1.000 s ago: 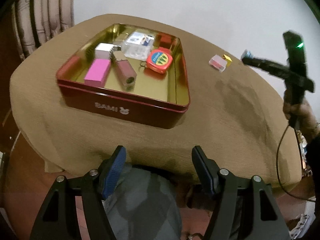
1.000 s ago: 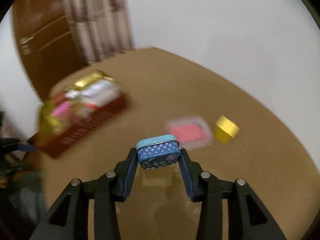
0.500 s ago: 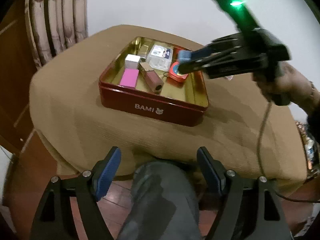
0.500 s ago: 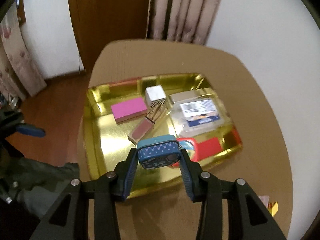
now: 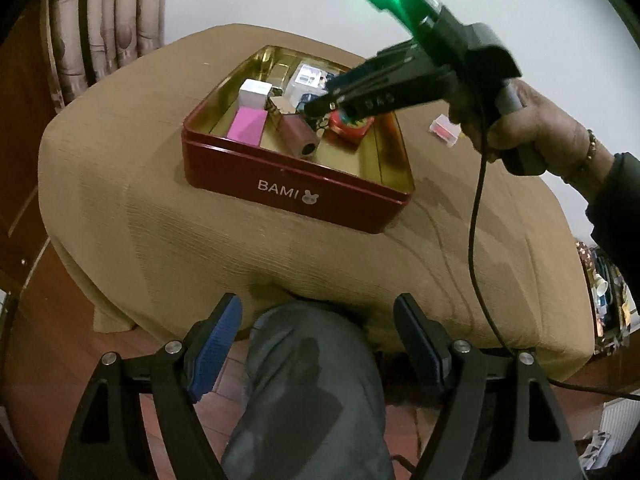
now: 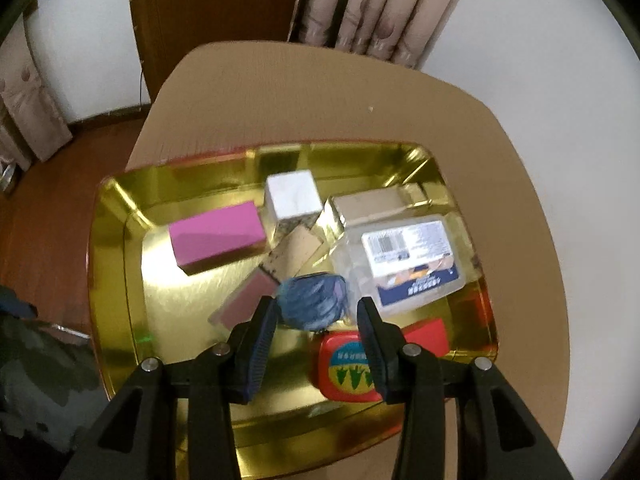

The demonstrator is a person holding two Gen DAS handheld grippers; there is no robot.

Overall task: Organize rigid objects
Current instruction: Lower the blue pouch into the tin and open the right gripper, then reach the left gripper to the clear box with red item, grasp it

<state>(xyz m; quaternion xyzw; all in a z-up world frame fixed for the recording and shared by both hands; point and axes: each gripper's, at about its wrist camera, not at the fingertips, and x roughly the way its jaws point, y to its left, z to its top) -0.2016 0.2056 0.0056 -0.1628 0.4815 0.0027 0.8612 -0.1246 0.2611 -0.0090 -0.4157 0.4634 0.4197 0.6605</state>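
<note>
- Tin tray (image 5: 352, 200), red outside with "BAMI" on its side wall and gold inside (image 6: 116, 280), sits on the tan-covered tabletop (image 5: 200, 232) toward its far edge and holds the gathered rigid objects.
- Clear plastic box (image 6: 400, 258) with a barcode label lies in the tray's right part.
- Pink box (image 6: 218, 236) lies in the tray's left part, a white cube (image 6: 294, 196) just beside it.
- Red tape measure (image 6: 346, 366) lies at the tray's near side.
- Blue patterned case (image 6: 314, 300), blurred, is over the tray's middle, just beyond the right gripper (image 6: 316, 338); its fingers stand apart with nothing gripped between them.
- Small clear box with red contents (image 5: 444, 130) lies on the tabletop outside the tray, toward the right edge.
- Left gripper (image 5: 318, 332) is wide open and empty, off the tabletop's near edge, above a knee.
</note>
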